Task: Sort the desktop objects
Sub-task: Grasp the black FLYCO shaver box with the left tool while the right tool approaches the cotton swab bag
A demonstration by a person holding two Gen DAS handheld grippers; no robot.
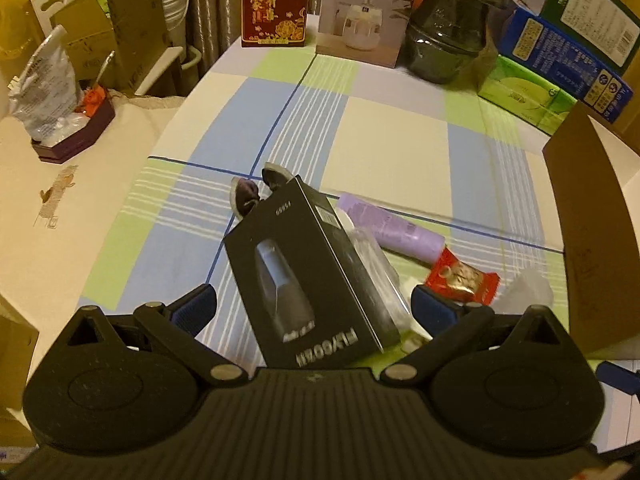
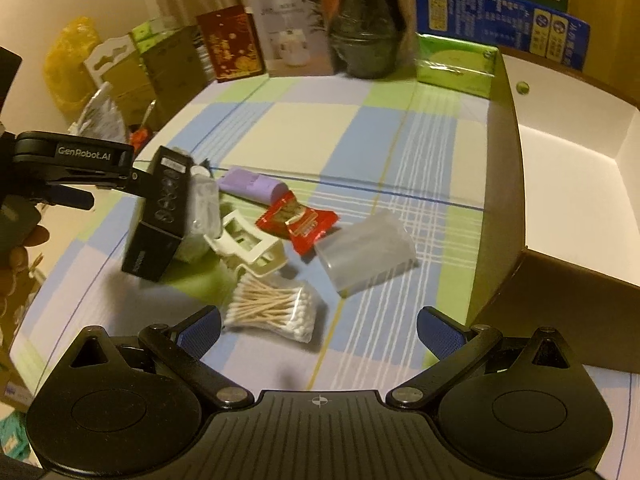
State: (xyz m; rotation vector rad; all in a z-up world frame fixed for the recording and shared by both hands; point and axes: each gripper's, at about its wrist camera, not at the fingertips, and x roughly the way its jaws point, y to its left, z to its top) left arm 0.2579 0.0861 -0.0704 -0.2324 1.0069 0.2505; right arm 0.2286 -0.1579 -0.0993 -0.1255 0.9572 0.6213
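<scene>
A black product box [image 1: 304, 272] stands tilted between the fingers of my left gripper [image 1: 315, 306], which is open with a gap on each side. The right wrist view shows this black box [image 2: 160, 216] leaning on a clear package [image 2: 204, 216], with the left gripper [image 2: 100, 178] at its top. My right gripper [image 2: 320, 330] is open and holds nothing; a bag of cotton swabs [image 2: 272, 310] lies just ahead of its left finger. Nearby lie a white claw clip [image 2: 244, 248], a red snack packet [image 2: 300, 220], a purple roll [image 2: 252, 184] and a translucent case [image 2: 364, 256].
An open cardboard box [image 2: 560, 160] with a white inside stands at the right. A red carton [image 1: 276, 4], a humidifier box [image 1: 364, 12], a dark jar [image 1: 448, 32] and green tissue packs [image 1: 524, 96] line the table's far edge. A dark hair tie [image 1: 248, 196] lies beyond the black box.
</scene>
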